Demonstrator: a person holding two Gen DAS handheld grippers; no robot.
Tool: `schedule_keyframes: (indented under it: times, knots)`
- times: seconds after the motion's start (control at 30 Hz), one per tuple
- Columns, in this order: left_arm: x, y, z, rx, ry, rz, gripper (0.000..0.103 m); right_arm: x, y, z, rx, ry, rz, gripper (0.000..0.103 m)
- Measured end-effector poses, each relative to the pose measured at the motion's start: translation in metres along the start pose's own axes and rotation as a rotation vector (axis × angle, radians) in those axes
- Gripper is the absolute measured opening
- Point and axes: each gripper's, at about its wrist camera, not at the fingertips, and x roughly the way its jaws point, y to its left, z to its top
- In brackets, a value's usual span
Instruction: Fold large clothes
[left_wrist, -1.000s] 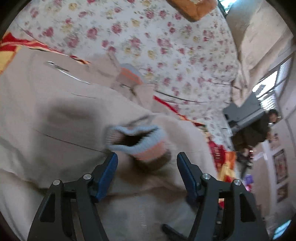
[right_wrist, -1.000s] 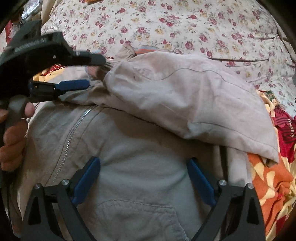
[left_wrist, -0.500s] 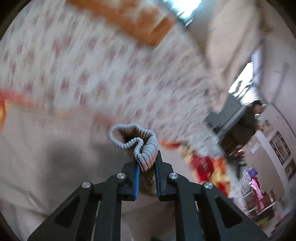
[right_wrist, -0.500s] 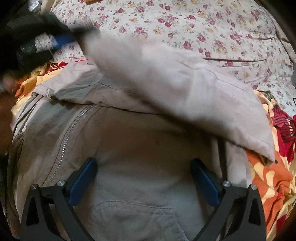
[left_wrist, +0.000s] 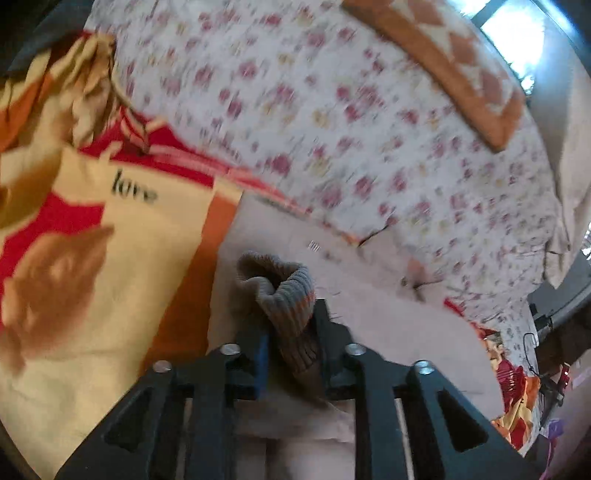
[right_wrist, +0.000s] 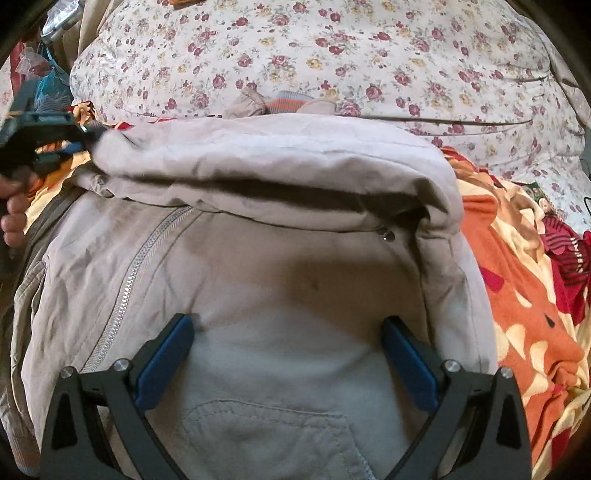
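A beige zip jacket lies on the bed, its zipper running down the left. My left gripper is shut on the sleeve's ribbed knit cuff. In the right wrist view the left gripper holds that sleeve stretched across the jacket's chest towards the left. My right gripper is open, its blue pads just above the jacket's lower front near a pocket. The other sleeve's striped cuff lies at the far edge.
An orange, red and cream blanket lies under the jacket, also in the left wrist view with the word "love". A floral quilt covers the far bed. An orange patterned cushion lies beyond it.
My left gripper shut on the sleeve cuff, lifted it and carried the sleeve leftward across the jacket's chest. My right gripper stayed open over the lower front.
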Motion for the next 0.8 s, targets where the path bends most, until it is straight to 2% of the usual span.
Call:
schedule_keyframes:
  times: [0.1, 0.17, 0.23, 0.33, 0.4, 0.43, 0.47, 0.5, 0.53, 0.57, 0.6, 0.63, 0.67, 0.7, 0.73, 0.77, 0.8]
  knots:
    - [-0.011, 0.0, -0.003, 0.009, -0.005, 0.008, 0.024, -0.002, -0.001, 0.0, 0.012, 0.003, -0.001, 0.103]
    - [-0.03, 0.001, -0.002, 0.02, -0.055, 0.007, 0.025, -0.006, -0.003, 0.0, 0.032, 0.024, 0.019, 0.102]
    - [-0.058, -0.004, -0.001, 0.047, -0.169, 0.068, 0.025, -0.01, -0.007, 0.0, 0.048, 0.031, 0.044, 0.098]
    - [-0.096, -0.02, -0.006, 0.114, -0.352, 0.101, 0.027, -0.028, -0.023, 0.005, 0.129, 0.007, 0.117, 0.073]
    - [-0.107, -0.035, -0.011, 0.172, -0.417, 0.087, 0.028, -0.049, -0.045, 0.015, 0.215, -0.084, 0.134, 0.071]
    - [-0.107, -0.041, -0.012, 0.204, -0.422, 0.076, 0.028, -0.06, -0.057, 0.02, 0.256, -0.134, 0.116, 0.071]
    - [-0.104, -0.048, -0.014, 0.242, -0.411, 0.063, 0.028, -0.074, -0.075, 0.026, 0.305, -0.199, 0.074, 0.068]
    - [-0.094, -0.057, -0.017, 0.29, -0.367, 0.045, 0.028, -0.084, -0.088, 0.03, 0.333, -0.259, 0.035, 0.063]
    - [-0.085, -0.062, -0.018, 0.305, -0.329, 0.042, 0.028, -0.09, -0.094, 0.034, 0.341, -0.292, 0.015, 0.054]
    - [-0.071, -0.064, -0.019, 0.305, -0.274, 0.052, 0.028, -0.094, -0.103, 0.041, 0.327, -0.341, 0.007, 0.041]
    - [-0.061, -0.066, -0.019, 0.299, -0.238, 0.07, 0.028, -0.095, -0.106, 0.046, 0.298, -0.367, 0.027, 0.032]
    - [-0.042, -0.062, -0.02, 0.286, -0.164, 0.129, 0.028, -0.096, -0.105, 0.054, 0.259, -0.39, 0.051, 0.025]
    - [-0.031, -0.059, -0.021, 0.276, -0.126, 0.168, 0.028, -0.094, -0.101, 0.06, 0.214, -0.413, 0.062, 0.025]
    - [-0.012, -0.052, -0.022, 0.264, -0.054, 0.242, 0.028, -0.092, -0.096, 0.067, 0.167, -0.435, 0.062, 0.025]
    - [0.0, -0.046, -0.024, 0.258, 0.004, 0.284, 0.029, -0.084, -0.091, 0.075, 0.134, -0.425, 0.065, 0.025]
    - [0.012, -0.037, -0.026, 0.237, 0.058, 0.295, 0.03, -0.074, -0.087, 0.08, 0.12, -0.393, 0.065, 0.025]
    - [0.01, -0.034, -0.029, 0.232, 0.041, 0.285, 0.031, -0.054, -0.084, 0.086, 0.111, -0.314, 0.046, 0.025]
